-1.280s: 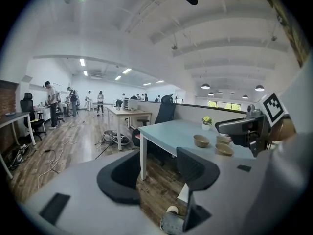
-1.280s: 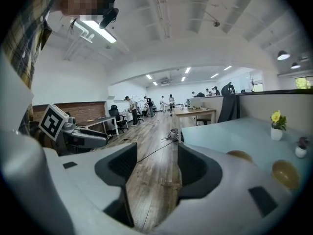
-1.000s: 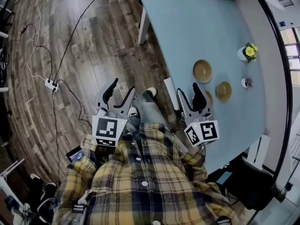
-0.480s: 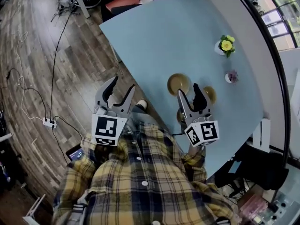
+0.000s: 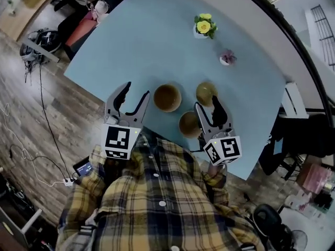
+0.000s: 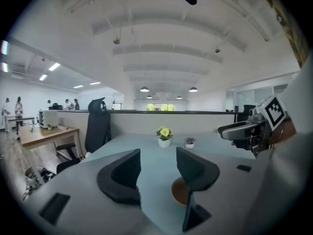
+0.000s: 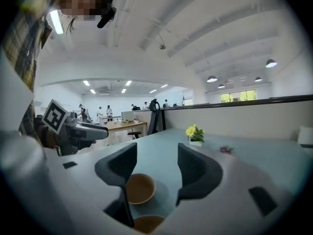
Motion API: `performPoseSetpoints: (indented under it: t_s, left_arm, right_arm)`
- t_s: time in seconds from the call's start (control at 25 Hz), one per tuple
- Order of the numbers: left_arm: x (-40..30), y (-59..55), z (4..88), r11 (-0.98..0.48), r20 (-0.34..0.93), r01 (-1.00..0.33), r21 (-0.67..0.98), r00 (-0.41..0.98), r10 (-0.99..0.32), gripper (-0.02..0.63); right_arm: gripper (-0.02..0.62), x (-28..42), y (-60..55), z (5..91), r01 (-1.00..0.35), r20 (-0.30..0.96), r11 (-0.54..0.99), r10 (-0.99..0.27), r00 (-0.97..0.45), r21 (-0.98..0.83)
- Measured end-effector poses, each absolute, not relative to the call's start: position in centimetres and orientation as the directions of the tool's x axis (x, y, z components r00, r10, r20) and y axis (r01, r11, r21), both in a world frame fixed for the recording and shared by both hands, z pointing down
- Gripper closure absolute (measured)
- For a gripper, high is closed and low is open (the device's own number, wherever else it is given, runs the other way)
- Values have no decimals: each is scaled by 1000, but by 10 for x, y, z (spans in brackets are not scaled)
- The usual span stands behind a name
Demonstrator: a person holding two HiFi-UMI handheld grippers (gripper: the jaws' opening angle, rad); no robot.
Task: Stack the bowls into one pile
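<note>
Left gripper [image 5: 135,91] now beside large bowl [image 5: 167,97]

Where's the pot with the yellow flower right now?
In the head view the yellow flower pot stands toward the far side of the blue table, right of centre, with the small pink plant just to its right.

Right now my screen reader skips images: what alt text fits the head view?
Three brown bowls sit apart on a blue table. The left gripper and right gripper hover open near them; two flower pots stand farther back.
</note>
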State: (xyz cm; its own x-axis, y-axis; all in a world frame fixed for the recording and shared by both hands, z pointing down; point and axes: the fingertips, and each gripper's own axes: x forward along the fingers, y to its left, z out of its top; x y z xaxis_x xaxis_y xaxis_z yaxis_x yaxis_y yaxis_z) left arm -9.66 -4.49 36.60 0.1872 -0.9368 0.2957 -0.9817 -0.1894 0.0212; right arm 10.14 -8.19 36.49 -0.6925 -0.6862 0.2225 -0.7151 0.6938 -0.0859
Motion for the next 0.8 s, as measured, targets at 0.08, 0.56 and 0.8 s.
performPoseSetpoints:
  t_s: [0.08, 0.56, 0.8]
  left_arm:
    - [-83, -62, 367, -252, 303, -968, 21, 246, -921, 382]
    - [-40, -116, 377, -553, 362, -832, 46, 530, -767, 385]
    - [-31, -118, 383, -607, 374, -792, 58, 581, -723, 385]
  right_arm:
    - [353, 119, -88, 365, -761, 224, 643, -731, -644, -89]
    - [353, 156, -82, 377, -917, 294, 383, -869, -398, -110]
    - [353, 153, -78, 388, -929, 326, 352, -871, -369, -112]
